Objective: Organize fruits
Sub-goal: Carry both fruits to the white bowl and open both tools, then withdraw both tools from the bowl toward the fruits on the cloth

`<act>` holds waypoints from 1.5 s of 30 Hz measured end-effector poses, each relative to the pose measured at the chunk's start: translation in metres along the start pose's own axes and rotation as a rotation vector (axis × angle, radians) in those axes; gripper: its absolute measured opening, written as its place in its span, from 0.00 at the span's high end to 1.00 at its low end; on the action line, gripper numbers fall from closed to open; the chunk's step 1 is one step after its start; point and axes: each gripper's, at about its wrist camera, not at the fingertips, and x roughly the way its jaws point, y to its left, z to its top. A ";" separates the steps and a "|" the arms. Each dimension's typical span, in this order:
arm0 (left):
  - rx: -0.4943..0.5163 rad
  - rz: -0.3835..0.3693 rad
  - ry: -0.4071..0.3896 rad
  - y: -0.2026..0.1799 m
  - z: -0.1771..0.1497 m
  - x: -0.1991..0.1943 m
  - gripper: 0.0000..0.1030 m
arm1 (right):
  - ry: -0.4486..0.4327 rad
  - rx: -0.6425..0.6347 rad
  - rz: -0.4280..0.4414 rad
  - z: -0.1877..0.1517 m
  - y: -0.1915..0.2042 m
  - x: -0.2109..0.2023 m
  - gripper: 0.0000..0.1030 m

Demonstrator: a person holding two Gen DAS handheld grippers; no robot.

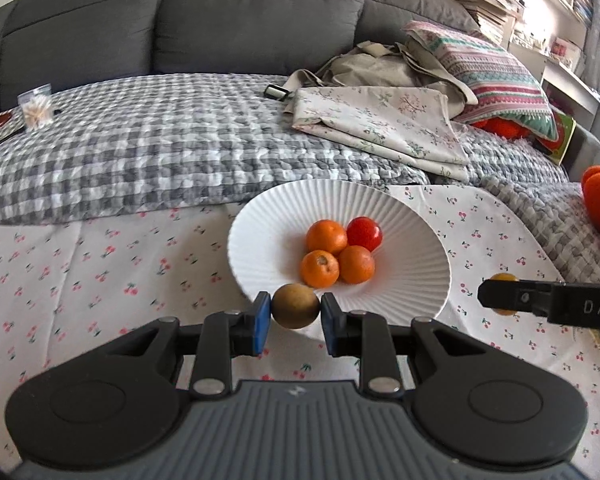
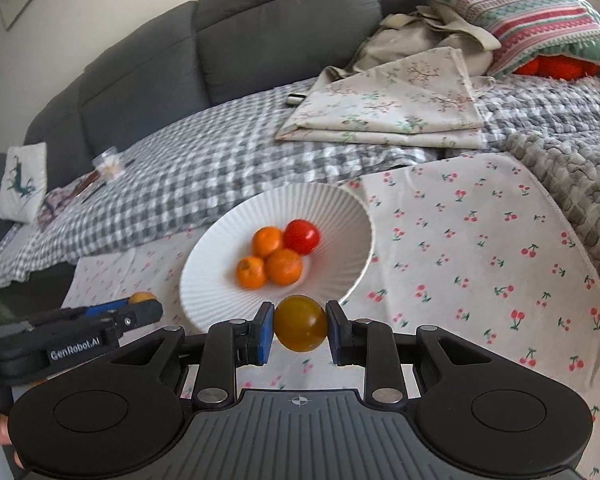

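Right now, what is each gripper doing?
Left gripper: closed on a brown round fruit.
Right gripper: closed on a yellow-orange tomato.

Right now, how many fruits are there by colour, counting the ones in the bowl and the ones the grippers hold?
Orange, in the white bowl: 3
Red, in the bowl: 1
Brown, held by the left gripper: 1
Yellow-amber, held by the right gripper: 1
Total: 6
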 end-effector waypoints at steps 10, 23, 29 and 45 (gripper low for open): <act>0.107 0.017 0.019 -0.023 0.002 0.037 0.76 | 0.003 0.013 -0.021 0.012 -0.012 0.028 0.74; 0.165 -0.014 0.013 -0.028 -0.003 0.060 0.75 | -0.014 -0.091 -0.036 0.013 0.006 0.061 0.74; 0.195 -0.017 0.002 -0.034 -0.008 0.063 0.75 | 0.002 -0.109 -0.045 0.007 0.009 0.071 0.73; 0.081 -0.026 -0.018 -0.010 0.005 0.042 0.44 | -0.044 -0.007 -0.018 0.017 0.001 0.046 0.58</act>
